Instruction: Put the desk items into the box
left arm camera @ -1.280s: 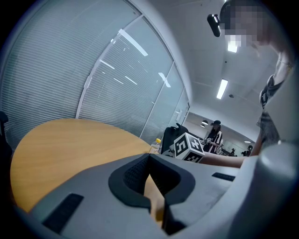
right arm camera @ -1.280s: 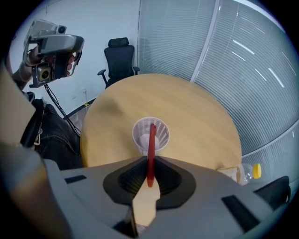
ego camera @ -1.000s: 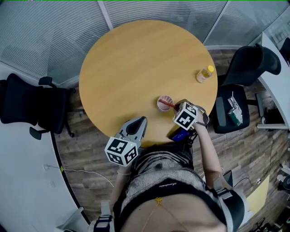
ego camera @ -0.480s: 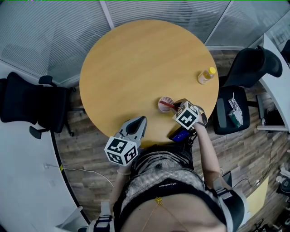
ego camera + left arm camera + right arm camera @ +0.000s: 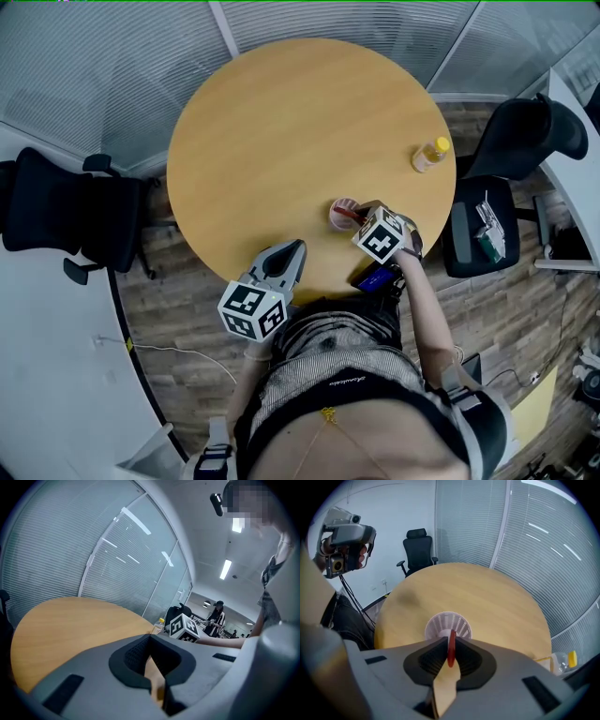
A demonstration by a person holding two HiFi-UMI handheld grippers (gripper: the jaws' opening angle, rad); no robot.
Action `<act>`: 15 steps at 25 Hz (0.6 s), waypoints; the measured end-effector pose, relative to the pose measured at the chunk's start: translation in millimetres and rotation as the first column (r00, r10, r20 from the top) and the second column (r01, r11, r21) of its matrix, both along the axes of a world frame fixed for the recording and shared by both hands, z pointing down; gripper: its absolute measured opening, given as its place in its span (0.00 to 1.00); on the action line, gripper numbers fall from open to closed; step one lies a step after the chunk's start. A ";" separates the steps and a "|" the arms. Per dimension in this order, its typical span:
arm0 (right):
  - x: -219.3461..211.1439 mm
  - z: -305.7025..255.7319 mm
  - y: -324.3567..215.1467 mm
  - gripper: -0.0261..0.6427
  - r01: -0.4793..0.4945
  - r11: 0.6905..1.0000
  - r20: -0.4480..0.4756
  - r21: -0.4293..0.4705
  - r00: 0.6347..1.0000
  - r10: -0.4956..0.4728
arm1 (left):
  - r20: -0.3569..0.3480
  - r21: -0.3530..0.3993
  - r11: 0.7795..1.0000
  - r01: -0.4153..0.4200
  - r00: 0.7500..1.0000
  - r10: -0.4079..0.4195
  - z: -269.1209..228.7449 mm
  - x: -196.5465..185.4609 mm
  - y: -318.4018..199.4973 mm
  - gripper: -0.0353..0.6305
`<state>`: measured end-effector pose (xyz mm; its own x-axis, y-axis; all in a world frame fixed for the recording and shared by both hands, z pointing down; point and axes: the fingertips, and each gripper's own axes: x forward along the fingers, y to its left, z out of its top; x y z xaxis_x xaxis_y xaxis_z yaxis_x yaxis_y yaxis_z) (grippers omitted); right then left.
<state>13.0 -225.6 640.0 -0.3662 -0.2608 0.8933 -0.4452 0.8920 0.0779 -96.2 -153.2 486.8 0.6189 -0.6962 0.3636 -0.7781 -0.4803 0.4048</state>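
My right gripper (image 5: 449, 643) sits over the near right part of the round table (image 5: 281, 131), and its fingers (image 5: 427, 660) are clamped on a thin red item (image 5: 451, 649) that stands upright between them. I cannot tell exactly what the item is. Just beyond the fingertips stands a small white mesh basket (image 5: 447, 624), open side up. In the head view the far end of the red item (image 5: 347, 215) reaches over the basket's (image 5: 336, 221) rim.

My left gripper (image 5: 150, 638) is at the near edge of the table, well apart from the basket. Its fingers (image 5: 133, 656) are pressed together with nothing between them.

A clear bottle (image 5: 429, 155) with a yellow cap stands near the table's right edge, apart from the basket. Something blue (image 5: 375, 278) shows below my right gripper, off the table's edge, but it is too hidden for me to name. One black office chair (image 5: 56, 211) stands on the floor at the left and another (image 5: 516, 136) at the right.
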 end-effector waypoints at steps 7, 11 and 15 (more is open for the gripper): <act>0.5 -0.2 -1.3 0.13 -0.020 1.000 0.032 0.001 0.999 0.020 | 0.003 -0.002 1.000 -0.004 1.000 0.004 0.8 1.9 1.0 0.08; 0.6 -2.7 -0.4 0.13 -0.027 1.000 0.044 0.006 0.999 0.027 | 0.002 -0.003 1.000 -0.003 1.000 0.003 0.3 3.1 2.8 0.08; 1.7 -8.8 -1.9 0.13 -0.039 0.999 0.074 0.011 0.997 0.038 | 0.003 0.000 1.000 -0.001 1.000 0.001 -0.4 3.6 2.7 0.08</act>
